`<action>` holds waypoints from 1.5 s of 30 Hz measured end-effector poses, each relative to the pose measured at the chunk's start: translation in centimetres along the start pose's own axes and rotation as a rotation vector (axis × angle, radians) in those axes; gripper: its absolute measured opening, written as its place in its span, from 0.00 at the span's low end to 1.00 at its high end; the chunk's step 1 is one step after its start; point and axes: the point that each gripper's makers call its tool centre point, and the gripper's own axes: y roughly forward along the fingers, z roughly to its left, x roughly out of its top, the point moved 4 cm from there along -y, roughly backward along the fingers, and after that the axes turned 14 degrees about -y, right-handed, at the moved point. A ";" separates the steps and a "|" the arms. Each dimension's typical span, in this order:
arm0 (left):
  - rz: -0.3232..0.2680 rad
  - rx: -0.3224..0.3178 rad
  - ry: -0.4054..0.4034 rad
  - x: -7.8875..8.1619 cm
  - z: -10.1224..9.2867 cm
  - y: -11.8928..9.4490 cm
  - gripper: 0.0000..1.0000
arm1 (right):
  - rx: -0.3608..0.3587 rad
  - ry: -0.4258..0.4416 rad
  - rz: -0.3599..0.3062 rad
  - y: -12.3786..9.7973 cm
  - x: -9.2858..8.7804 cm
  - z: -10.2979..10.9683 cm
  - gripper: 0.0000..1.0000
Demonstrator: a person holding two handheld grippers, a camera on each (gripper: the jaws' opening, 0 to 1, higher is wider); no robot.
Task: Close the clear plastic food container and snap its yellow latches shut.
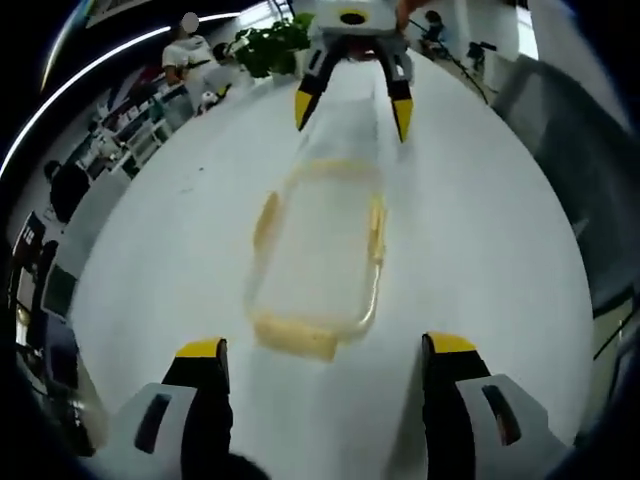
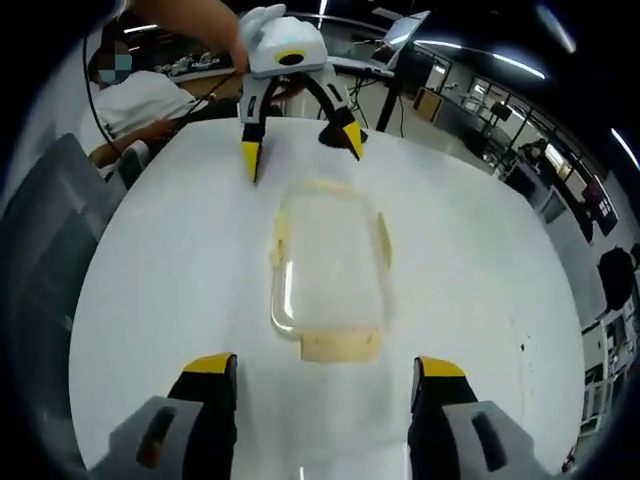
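Container (image 2: 330,265) centre frame on white table (image 2: 150,330), lid seemingly on; yellow latches (image 2: 341,346) look unsnapped. Left gripper (image 1: 325,350) and right gripper (image 2: 325,362) both spread wide, empty.

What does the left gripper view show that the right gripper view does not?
Left gripper view alone: a potted plant past the table's far edge. Right gripper view alone: a seated person in white and a laptop. Both share the clear container with yellow latches on the white table, between the open left tongs and open right tongs.
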 end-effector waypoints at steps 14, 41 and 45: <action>0.069 -0.053 0.099 0.1 0.8 0.7 0.76 | 0.079 0.000 0.043 1.0 -0.2 -0.3 0.70; 0.110 -0.124 0.136 0.2 3.0 1.8 0.68 | 0.157 0.028 0.060 3.3 -0.2 -1.6 0.69; 0.114 -0.136 0.131 0.4 3.0 2.0 0.67 | 0.158 0.021 0.070 3.5 -0.4 -1.9 0.68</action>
